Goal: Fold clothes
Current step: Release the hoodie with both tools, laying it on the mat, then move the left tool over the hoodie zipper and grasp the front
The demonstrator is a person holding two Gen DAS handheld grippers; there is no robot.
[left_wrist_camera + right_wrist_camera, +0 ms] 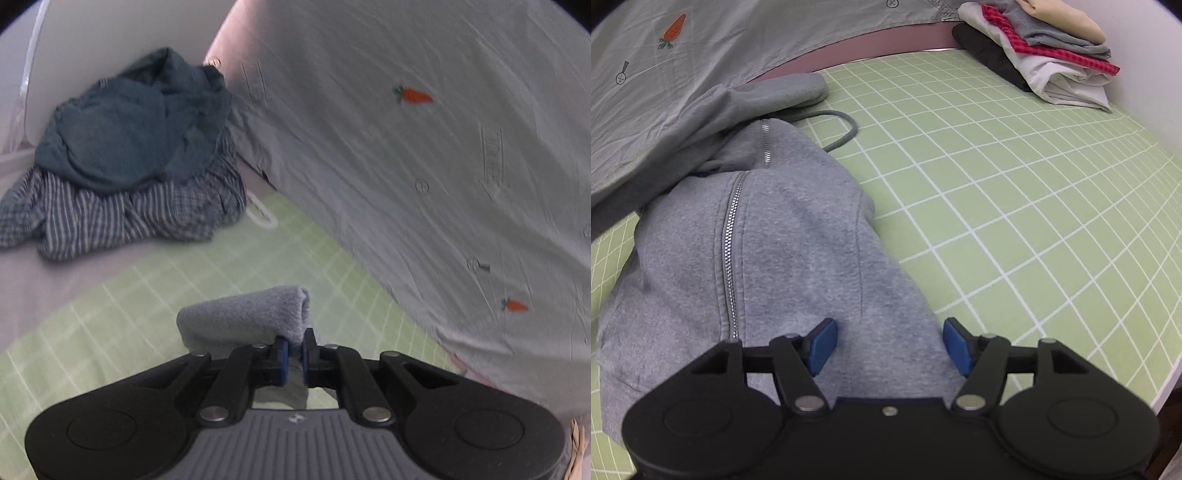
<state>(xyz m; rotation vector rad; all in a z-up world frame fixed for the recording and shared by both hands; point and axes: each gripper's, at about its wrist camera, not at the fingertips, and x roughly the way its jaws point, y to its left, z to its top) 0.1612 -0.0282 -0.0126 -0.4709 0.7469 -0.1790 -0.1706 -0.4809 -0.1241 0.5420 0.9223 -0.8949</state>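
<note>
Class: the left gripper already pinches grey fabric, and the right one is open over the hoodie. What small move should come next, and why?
Probably close the right gripper on the grey hoodie: its jaws stand open with fabric between them, while the left gripper already pinches a grey fold. Both need hold before folding.

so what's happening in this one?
A person with two handheld grippers is folding a grey zip hoodie on a green grid mat. The left gripper is shut on a fold of grey fabric, seemingly part of the hoodie. The right gripper is open, its jaws straddling the hoodie's near edge. A folded stack sits in the mat's far corner; an unfolded pile waits off the mat beside the carrot-print sheet.
</note>
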